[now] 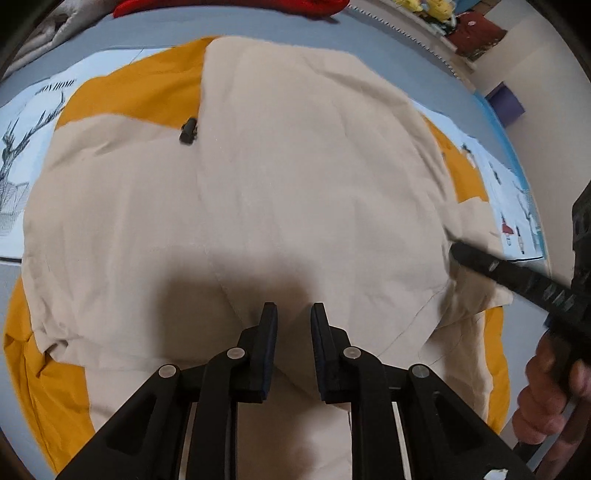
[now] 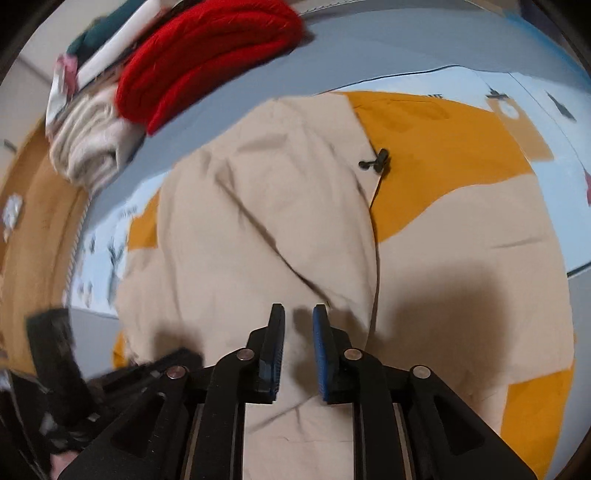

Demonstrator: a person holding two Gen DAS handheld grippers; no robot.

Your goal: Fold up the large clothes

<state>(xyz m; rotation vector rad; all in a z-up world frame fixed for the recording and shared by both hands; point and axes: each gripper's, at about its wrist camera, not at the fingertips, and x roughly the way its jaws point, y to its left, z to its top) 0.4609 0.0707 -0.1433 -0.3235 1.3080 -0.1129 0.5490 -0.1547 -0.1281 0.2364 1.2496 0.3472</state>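
Beige-and-mustard garment [image 1: 258, 184], one only, spread flat over a pale printed sheet [image 1: 22, 155] on a grey bed [image 1: 122, 33], filling the middle of both wrist views. One black cord toggle [image 1: 188, 130] on it, at the seam between beige and mustard, upper left of centre in the left view and upper right of centre in the right view. One beige panel folded over the middle, with a deep diagonal crease in the right view.

Two grippers. Left gripper [image 1: 293, 314] at bottom centre of its own view, jaws narrowly parted, only cloth showing in the gap, pads not pinching it. Right gripper [image 2: 298, 314] at bottom centre of its view, jaws likewise at a narrow gap, empty, above the beige cloth. Same right gripper again at the right edge of the left view, fingertips at a bunched beige corner; contact with that cloth hard to judge. One hand [image 1: 550, 398] on its handle, cut off at the lower right frame edge.

One red folded knit [image 2: 207, 55] at top left of the right view, one cream folded item [image 2: 88, 147] beside it, further stacked things behind blurred and unreadable. Lower left of the right view smeared with motion blur over a dark shape.
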